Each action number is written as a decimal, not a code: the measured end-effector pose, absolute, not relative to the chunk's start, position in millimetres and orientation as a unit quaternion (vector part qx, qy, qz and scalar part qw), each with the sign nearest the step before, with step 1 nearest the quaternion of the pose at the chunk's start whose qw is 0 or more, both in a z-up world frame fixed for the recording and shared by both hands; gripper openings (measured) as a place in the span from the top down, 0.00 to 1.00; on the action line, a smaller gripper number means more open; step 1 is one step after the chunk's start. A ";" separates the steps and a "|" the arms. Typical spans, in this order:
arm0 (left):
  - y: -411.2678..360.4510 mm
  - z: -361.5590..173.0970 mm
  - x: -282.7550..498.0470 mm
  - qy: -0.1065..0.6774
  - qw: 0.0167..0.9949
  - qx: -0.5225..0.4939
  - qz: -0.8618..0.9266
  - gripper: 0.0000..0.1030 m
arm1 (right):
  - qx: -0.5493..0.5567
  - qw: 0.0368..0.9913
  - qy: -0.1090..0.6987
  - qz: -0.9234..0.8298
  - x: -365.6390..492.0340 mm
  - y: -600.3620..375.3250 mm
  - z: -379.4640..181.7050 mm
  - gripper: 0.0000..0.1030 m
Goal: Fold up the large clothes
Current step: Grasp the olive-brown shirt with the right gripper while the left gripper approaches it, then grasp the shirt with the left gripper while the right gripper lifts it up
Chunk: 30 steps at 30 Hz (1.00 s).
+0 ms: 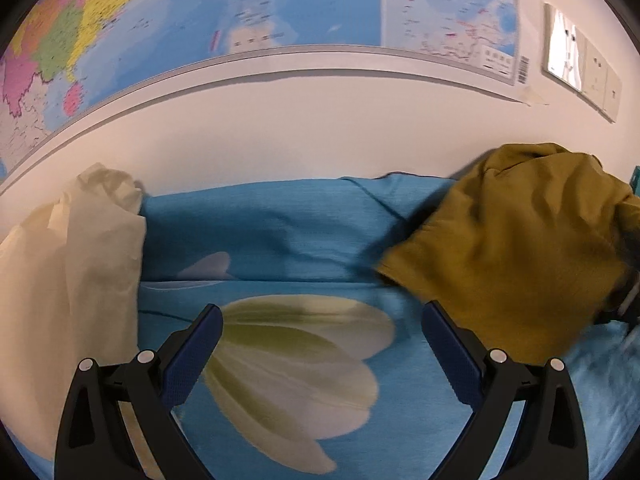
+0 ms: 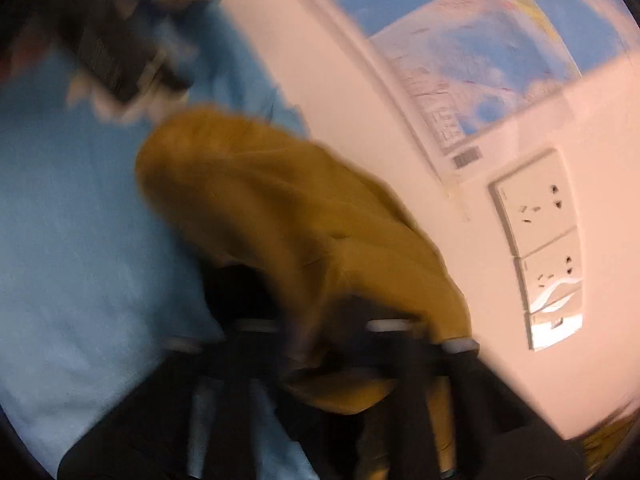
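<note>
A mustard-yellow garment (image 1: 512,248) hangs bunched above the right side of the blue flowered bedsheet (image 1: 280,232). In the blurred right wrist view this garment (image 2: 280,208) drapes over and runs in between the fingers of my right gripper (image 2: 320,320), which is shut on it. My left gripper (image 1: 320,312) stands wide open over the sheet's white flower, with nothing between its blue pads (image 1: 192,356). It also shows as a dark blur (image 2: 112,52) at the top left of the right wrist view. A cream garment (image 1: 72,280) lies crumpled at the left.
The bed runs along a white wall (image 1: 320,128) carrying a large map (image 1: 240,8). Wall sockets (image 2: 536,216) sit close to the right of the mustard garment. Bare sheet lies between the two garments.
</note>
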State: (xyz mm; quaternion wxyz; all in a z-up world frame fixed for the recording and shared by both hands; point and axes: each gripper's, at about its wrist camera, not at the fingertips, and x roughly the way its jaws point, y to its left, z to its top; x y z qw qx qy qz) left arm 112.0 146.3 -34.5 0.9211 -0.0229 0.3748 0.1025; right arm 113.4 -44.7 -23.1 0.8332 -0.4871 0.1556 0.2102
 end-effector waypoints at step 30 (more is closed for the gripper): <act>98.9 -16.3 177.8 0.314 0.943 0.022 -0.105 0.79 | -0.412 0.854 0.207 0.240 146.1 -86.4 11.8 0.55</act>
